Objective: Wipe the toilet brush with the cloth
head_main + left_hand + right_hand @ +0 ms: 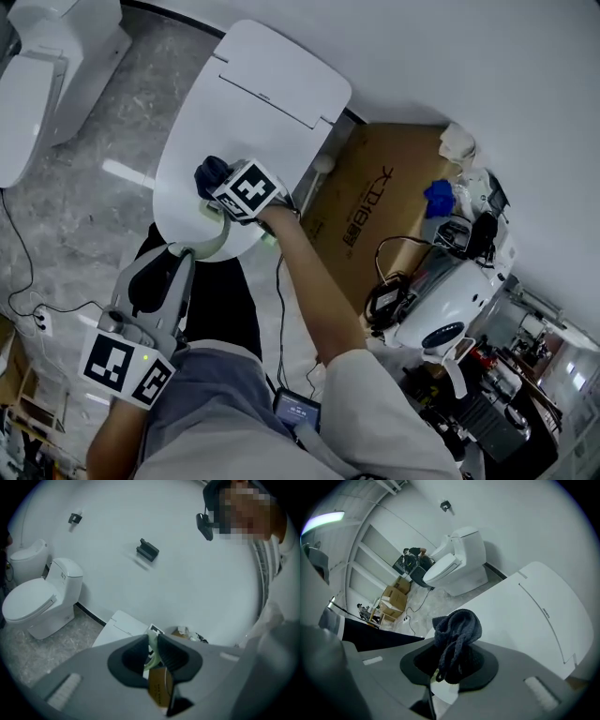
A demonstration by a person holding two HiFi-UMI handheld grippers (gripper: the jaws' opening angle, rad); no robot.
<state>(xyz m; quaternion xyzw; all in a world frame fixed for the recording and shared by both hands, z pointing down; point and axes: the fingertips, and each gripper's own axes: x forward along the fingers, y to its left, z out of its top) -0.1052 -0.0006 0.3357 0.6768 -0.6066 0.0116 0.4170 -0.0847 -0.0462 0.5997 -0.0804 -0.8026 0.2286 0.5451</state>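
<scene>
Wiping step apparently in hand over the near edge of a closed toilet lid [272, 94]. Dark blue cloth [210, 172] bunched in the right hand-held gripper [216, 192], jaws pressed together on it, folds spilling out above the tips in the right gripper view [457, 625]. Pale green toilet brush [223, 238] pinched thin between the jaws of the left hand-held gripper [185, 255] and curving up from there to just under the cloth (touching or merely beside, impossible to tell from above). Only that curved pale stretch on show; bristle end not made out.

Same pinch plain in the left gripper view: a narrow green strip [151, 649] caught between the two dark jaws of the hand-held gripper [152, 643].

Right forearm [309, 281] stretched forward and across the body, marker cube uppermost, tips angled down toward the lid. Left arm tucked close and low at the near left, its hand-held gripper pointing up and rightward to present the brush.

Next move, as a judgement: draw the cloth along the brush while holding the left grip firm, keeping the wad pressed on so it neither slips from the jaws nor skates off the curve. Cardboard box [375, 206] on the floor beyond the lid's right edge, well apart.
</scene>
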